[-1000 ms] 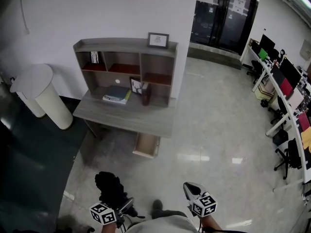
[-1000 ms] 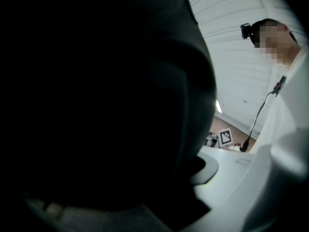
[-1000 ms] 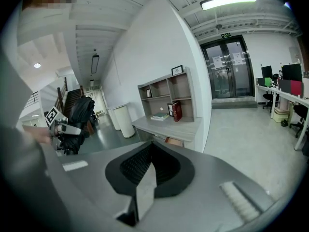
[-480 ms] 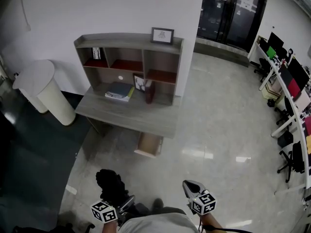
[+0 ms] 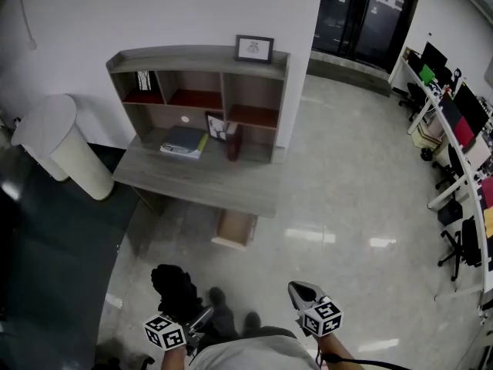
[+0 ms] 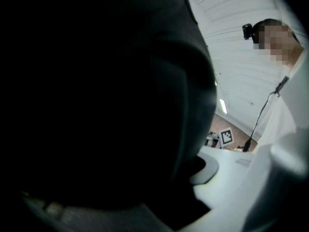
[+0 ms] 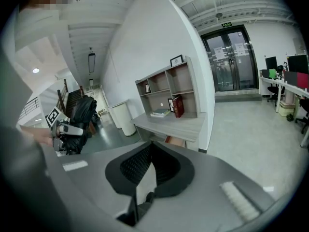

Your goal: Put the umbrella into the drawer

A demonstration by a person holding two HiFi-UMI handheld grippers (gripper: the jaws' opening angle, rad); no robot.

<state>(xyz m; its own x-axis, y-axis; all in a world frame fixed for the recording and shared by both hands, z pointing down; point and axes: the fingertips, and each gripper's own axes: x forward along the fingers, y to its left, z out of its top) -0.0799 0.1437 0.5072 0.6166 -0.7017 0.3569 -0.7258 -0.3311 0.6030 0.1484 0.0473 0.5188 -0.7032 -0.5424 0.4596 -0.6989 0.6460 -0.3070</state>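
Observation:
A folded black umbrella sticks up and forward from my left gripper, which is shut on it at the bottom left of the head view. In the left gripper view the umbrella fills almost the whole picture with black, and the jaws are hidden behind it. The right gripper view shows the umbrella from the side. My right gripper is at the bottom right, its jaws together and nothing between them. The drawer stands pulled out under the grey desk, well ahead of both grippers.
A shelf unit on the desk holds books, a dark red book and a framed picture. A white cylindrical bin stands to the desk's left. Office desks with chairs line the right side; glass doors are at the back.
The person has stepped a little toward the desk, and a foot now shows ahead of the body. Both grippers keep their pose, the umbrella still in the left one.

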